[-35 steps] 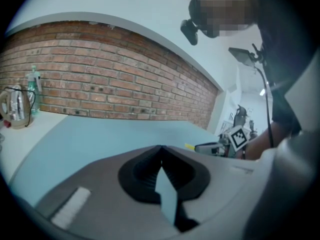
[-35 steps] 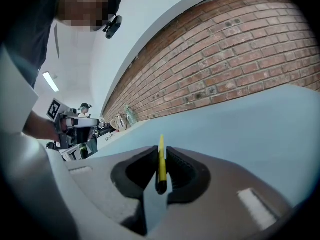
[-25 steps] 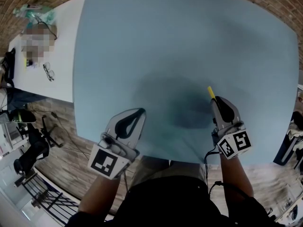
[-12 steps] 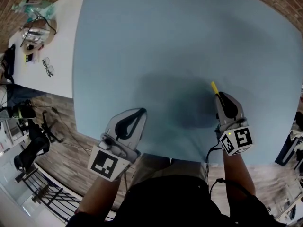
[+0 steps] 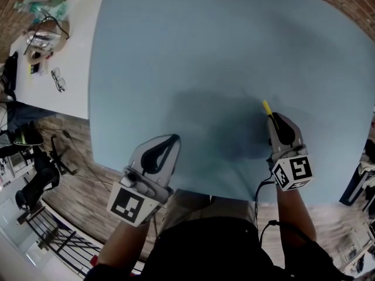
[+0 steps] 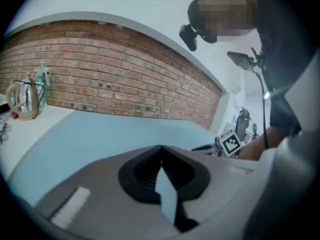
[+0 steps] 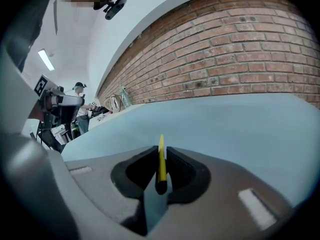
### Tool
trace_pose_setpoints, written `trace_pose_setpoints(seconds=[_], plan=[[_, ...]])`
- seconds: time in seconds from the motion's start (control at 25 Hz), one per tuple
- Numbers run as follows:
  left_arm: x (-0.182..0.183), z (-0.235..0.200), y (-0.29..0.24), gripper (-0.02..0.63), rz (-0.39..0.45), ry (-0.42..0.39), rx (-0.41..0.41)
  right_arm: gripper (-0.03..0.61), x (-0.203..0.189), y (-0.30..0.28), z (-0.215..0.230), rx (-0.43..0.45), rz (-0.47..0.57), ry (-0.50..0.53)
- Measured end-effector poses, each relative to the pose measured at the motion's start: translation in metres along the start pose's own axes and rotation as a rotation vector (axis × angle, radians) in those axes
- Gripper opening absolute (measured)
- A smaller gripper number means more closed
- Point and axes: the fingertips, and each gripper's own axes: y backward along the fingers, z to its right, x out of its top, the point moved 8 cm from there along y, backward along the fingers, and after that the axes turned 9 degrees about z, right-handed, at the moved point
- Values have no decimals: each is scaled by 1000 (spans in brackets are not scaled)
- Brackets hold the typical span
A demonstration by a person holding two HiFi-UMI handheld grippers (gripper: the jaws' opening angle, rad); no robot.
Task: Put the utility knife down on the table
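And the right hand-held gripper (image 5: 272, 119) is clamped on the utility knife (image 5: 265, 106), whose yellow tip pokes out ahead of the jaws over the blue desk (image 5: 222, 45). In the right gripper view the knife (image 7: 161, 165) stands thin and edge-on between the pads. The left hand-held gripper (image 5: 173, 138) is pinched together at the tips with nothing in it, just inside the desk's near edge. There's wide bare blue surface ahead of both, right out to the brick wall (image 7: 240, 59). Off to the left, well apart, a white desk (image 5: 76, 63) carries a kettle (image 6: 23, 102) and glasses (image 5: 57, 81).
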Motion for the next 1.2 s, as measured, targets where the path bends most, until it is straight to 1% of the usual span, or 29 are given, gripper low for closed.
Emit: trace_pose_setpoints(seconds=[0.24,0.36,0.48,0.52,0.56,0.6,0.72,0.96,1.08,1.2], plan=[[-3,-3,6,-9,8,5,16,57,-4,-4,-3,-21,-23,37],[-1,-1,7,-9,26,7,22,58,-9,-7,-3,-34,-55,47],[5,2,9,-8,40,3,22,61,-10,-11,-2,-28,-97,86],[7,2,11,-9,44,3,25,70,-11,-14,-3,-25,-116,98],[8,1,13,-9,49,2,29,99,-12,-16,-4,-22,-135,104],[10,0,15,-9,53,1,33,112,-13,-18,-5,-20,-151,106],[13,1,20,-8,67,-6,44,132,-16,-21,-6,-17,-176,93],[21,1,32,-9,95,-45,40,156,-19,-22,-6,-22,-174,70],[24,1,37,-9,83,-36,55,158,-23,-22,-7,-28,-167,47],[21,-6,42,-9,76,-79,48,167,-25,-20,-8,-35,-170,31]])
